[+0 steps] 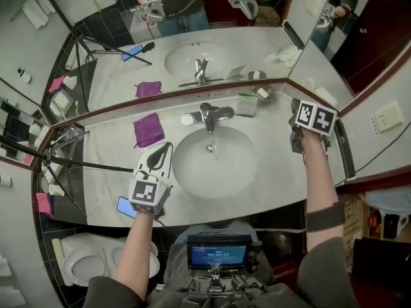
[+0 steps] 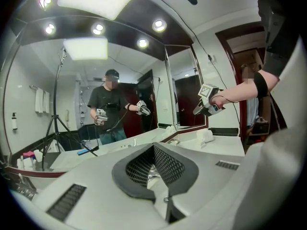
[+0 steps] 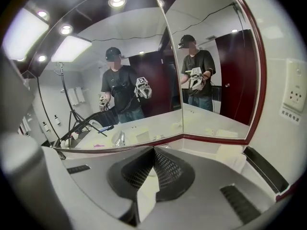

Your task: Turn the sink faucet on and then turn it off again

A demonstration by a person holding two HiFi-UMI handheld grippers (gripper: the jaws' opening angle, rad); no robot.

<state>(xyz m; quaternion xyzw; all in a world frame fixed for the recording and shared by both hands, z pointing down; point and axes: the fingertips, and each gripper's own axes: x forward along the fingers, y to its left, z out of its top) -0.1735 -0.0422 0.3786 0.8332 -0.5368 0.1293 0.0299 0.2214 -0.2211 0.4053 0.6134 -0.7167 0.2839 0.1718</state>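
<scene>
While neither pair of tongs holds anything, the faucet [image 1: 207, 115] stands at the far edge of the basin [image 1: 192, 172], in the middle of the counter [image 1: 282, 172]. Its spout runs from far to near over the bowl, and its lever seems to reach right. I can make out no water in the bowl.

The left gripper [image 1: 164, 147] has its jaws pressed together and hangs over the basin's left rim. From there the faucet lies far and to the right, fairly near. The right gripper [image 1: 300, 128] is likewise closed on nothing and sits well off to the right, by the mirror corner, so the faucet lies to its left. By my reading the left hand is the nearer one.

The left forearm rises from the near edge, its tongs slanting far-right toward the bowl. The right forearm stretches straight along the counter's right side, its tongs facing the far mirror.
</scene>
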